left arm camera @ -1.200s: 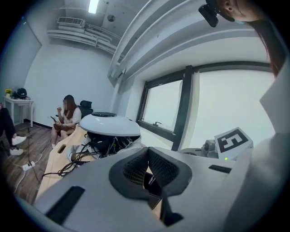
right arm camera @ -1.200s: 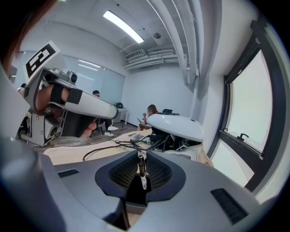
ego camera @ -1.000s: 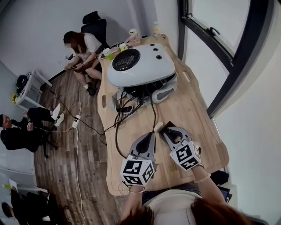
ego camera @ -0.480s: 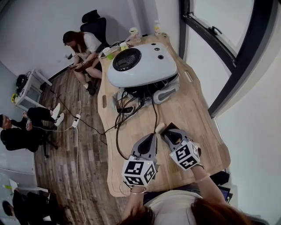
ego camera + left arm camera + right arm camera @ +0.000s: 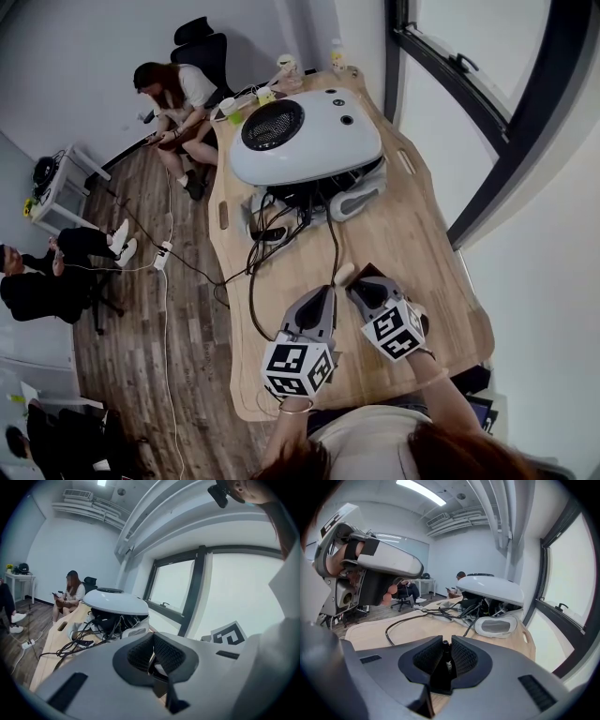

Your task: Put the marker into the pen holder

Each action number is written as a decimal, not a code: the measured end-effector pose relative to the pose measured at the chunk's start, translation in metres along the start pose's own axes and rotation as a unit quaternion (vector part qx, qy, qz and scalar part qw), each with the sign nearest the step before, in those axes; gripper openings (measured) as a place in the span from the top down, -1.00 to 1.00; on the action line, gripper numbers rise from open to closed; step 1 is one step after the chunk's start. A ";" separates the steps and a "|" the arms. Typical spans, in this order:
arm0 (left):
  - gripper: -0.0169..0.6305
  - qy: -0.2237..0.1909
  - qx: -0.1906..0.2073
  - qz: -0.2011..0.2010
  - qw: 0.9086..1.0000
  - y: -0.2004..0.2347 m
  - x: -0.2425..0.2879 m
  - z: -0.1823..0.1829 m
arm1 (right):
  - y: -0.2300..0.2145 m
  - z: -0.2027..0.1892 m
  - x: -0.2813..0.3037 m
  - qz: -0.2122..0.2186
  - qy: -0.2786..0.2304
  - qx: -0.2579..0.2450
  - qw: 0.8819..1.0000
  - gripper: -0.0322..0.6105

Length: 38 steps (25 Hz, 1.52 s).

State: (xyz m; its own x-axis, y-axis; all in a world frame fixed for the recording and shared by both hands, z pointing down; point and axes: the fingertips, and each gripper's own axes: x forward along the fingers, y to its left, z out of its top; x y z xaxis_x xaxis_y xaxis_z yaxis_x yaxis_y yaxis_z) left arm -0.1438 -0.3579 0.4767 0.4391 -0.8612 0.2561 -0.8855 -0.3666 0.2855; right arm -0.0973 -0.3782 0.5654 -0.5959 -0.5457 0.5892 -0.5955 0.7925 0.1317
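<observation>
My grippers have edged slightly forward over the table (image 5: 405, 234), right gripper (image 5: 446, 645) clamped on the dark marker (image 5: 446, 656), left gripper (image 5: 153, 641) pinched together and empty, so carrying is underway and next I must find the pen holder.

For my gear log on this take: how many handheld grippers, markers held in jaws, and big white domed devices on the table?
Grippers: 2 (left gripper, right gripper)
Marker: 1 (dark marker, clamped in the right gripper)
White domed device: 1
Total: 4
</observation>
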 end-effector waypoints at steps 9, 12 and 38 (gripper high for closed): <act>0.89 0.003 -0.005 0.001 1.000 0.007 0.003 -0.003 | 0.002 -0.006 0.010 0.012 0.014 0.013 1.000 0.64; 0.89 0.004 -0.006 -0.001 1.000 0.007 0.004 -0.003 | 0.002 -0.004 0.011 0.015 0.013 0.017 1.000 0.64; 0.89 0.002 -0.008 -0.003 1.000 0.008 0.002 -0.003 | 0.008 0.001 0.016 0.030 0.008 0.021 0.999 0.55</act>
State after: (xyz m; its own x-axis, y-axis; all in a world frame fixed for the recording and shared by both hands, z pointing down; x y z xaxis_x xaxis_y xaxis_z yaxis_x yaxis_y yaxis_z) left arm -0.1499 -0.3617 0.4828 0.4446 -0.8577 0.2583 -0.8805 -0.3656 0.3016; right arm -0.1120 -0.3811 0.5750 -0.6222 -0.4928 0.6082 -0.5818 0.8110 0.0619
